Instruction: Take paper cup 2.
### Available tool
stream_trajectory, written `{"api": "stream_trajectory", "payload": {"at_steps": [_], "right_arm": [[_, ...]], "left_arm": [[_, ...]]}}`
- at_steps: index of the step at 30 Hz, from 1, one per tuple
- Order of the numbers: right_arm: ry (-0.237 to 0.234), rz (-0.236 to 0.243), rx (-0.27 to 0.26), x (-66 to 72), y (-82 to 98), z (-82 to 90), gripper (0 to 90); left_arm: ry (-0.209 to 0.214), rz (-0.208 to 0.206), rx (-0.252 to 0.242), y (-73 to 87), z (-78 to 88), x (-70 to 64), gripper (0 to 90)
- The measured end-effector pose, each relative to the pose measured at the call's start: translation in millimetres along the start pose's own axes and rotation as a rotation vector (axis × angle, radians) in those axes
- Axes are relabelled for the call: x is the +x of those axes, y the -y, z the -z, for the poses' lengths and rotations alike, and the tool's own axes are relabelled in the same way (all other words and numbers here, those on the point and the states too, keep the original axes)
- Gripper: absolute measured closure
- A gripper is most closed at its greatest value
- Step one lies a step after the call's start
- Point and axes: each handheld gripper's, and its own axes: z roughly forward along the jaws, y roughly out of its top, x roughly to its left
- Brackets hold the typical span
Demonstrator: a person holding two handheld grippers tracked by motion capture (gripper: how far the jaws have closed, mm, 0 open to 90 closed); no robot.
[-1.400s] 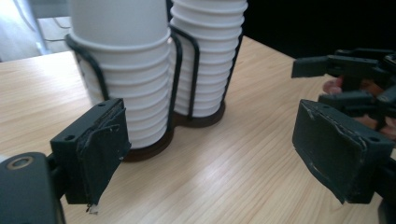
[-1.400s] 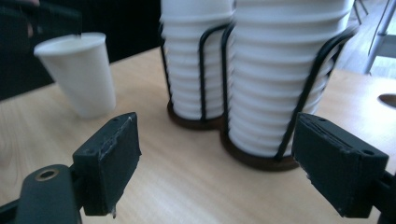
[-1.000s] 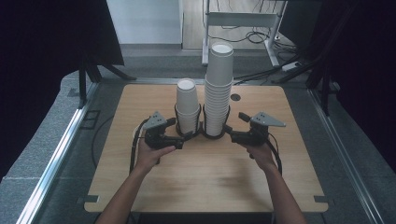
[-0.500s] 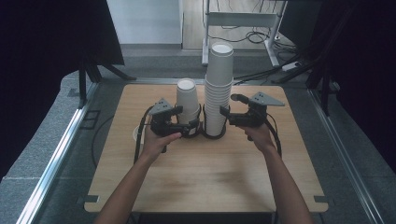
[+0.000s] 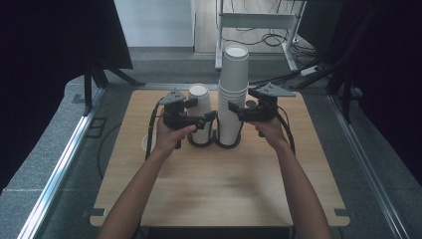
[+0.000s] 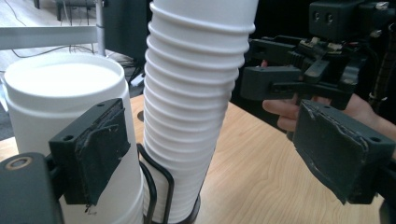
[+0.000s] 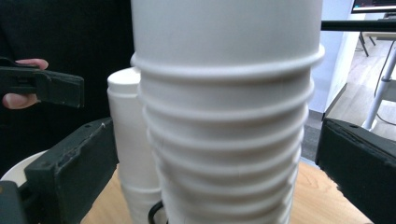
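Two stacks of white paper cups stand in a black wire holder (image 5: 215, 141) at the middle back of the table. The tall stack (image 5: 233, 94) is on the right, the short stack (image 5: 200, 110) on the left. My left gripper (image 5: 212, 117) hangs in front of the short stack. Its jaws have just been opening and stand open, and the tall stack (image 6: 196, 107) lies beyond and between them, untouched. My right gripper (image 5: 232, 106) is at the tall stack's right side. Its jaws have just been opening and flank the tall stack (image 7: 224, 140) without touching it.
The wooden table (image 5: 219, 184) has bare room in front of the holder. A white round thing (image 5: 145, 142) lies by the person's left forearm. A metal frame (image 5: 259, 20) and floor cables stand beyond the far edge.
Both hands have risen and moved in toward the cup stacks, from near the holder's base to mid-height. The right gripper's jaws stand wider.
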Motion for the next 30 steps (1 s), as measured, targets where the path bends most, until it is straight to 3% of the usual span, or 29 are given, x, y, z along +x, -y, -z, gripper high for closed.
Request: {"api": "stream_trajectory", "payload": {"at_steps": [3,9,15,20,24,30], "right_arm": [[-0.017,-0.017,-0.01,0.2,-5.9,-5.0,0.0],[-0.007,-0.046,-0.017,-1.9,-11.2,-14.2,0.0],[0.009,-0.04,-0.011,-2.2,-11.5,-18.8,2.5],[0.014,-0.035,-0.013,-1.5,-11.0,-19.0,2.9],[0.008,-0.026,-0.007,-1.3,-11.3,-18.4,3.1],[0.007,-0.012,-0.004,0.2,-11.7,-17.7,3.3]], "left_arm": [[0.01,-0.011,-0.003,-5.1,-2.8,0.8,10.6],[0.013,-0.023,0.0,-11.6,-8.7,-0.4,11.1],[0.015,-0.013,-0.003,-19.4,-15.7,0.9,11.1],[0.01,-0.03,0.001,-25.8,-21.2,-0.7,11.0],[0.003,-0.067,-0.004,-33.8,-27.7,-2.9,10.8],[0.012,-0.059,-0.009,-49.9,-40.8,-3.2,9.8]]}}
